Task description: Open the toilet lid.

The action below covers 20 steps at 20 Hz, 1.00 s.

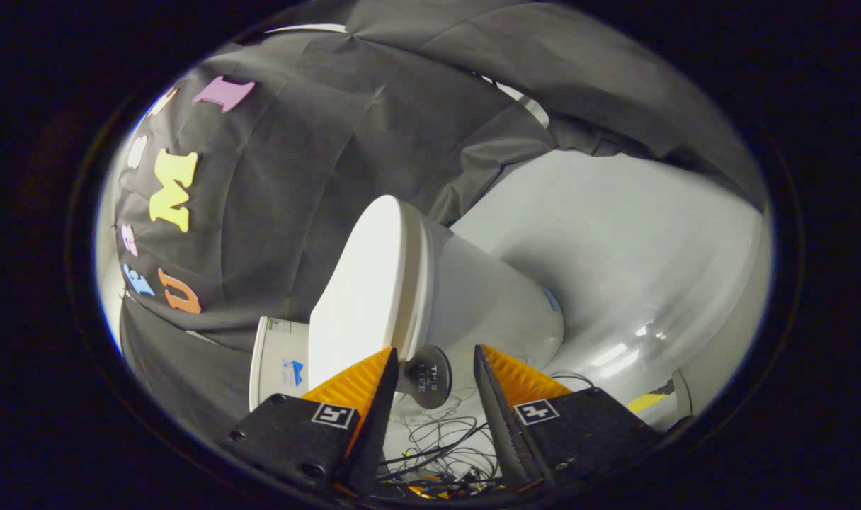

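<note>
On the pale floor point(614, 234), toilet lid point(360, 283) closed beyond the parted gripper point(434, 368).

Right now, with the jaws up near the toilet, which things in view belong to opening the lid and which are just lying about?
For the job:
- toilet lid, closed
- round lid handle, between the open jaws, not yet gripped
- gripper

Lying about:
- cables on the floor
- toilet tank
- yellow floor tape

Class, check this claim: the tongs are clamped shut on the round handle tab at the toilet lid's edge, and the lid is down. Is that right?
Not quite. In the gripper view the tongs are open, with the round handle tab between the fingers, neither pressing on it. The toilet lid is down, as stated.
</note>
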{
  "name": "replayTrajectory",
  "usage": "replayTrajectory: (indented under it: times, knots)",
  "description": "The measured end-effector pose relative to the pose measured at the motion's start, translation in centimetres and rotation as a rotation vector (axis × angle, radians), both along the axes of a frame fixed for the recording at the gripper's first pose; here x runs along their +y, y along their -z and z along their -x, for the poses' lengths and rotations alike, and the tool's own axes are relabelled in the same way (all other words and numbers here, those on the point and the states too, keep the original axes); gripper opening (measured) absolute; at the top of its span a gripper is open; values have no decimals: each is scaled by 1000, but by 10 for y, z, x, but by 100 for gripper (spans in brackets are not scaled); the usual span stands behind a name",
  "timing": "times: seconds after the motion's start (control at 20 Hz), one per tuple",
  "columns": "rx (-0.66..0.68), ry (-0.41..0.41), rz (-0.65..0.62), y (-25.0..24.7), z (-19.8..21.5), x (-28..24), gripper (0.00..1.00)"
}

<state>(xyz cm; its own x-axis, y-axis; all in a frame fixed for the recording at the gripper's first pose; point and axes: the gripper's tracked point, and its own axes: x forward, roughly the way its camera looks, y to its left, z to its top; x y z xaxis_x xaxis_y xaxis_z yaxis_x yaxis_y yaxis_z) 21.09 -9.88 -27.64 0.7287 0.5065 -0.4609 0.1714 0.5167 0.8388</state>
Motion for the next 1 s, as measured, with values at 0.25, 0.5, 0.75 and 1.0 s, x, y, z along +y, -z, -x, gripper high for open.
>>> replayTrajectory:
  times: [0.25,0.5,0.75,1.0]
  knots:
    - [-7,-7,-35,-5,-1,1,34]
    - [8,-6,-149,-14,-1,2,12]
    - [16,-3,-117,-15,-1,2,6]
    - [42,-11,-18,-24,1,6,6]
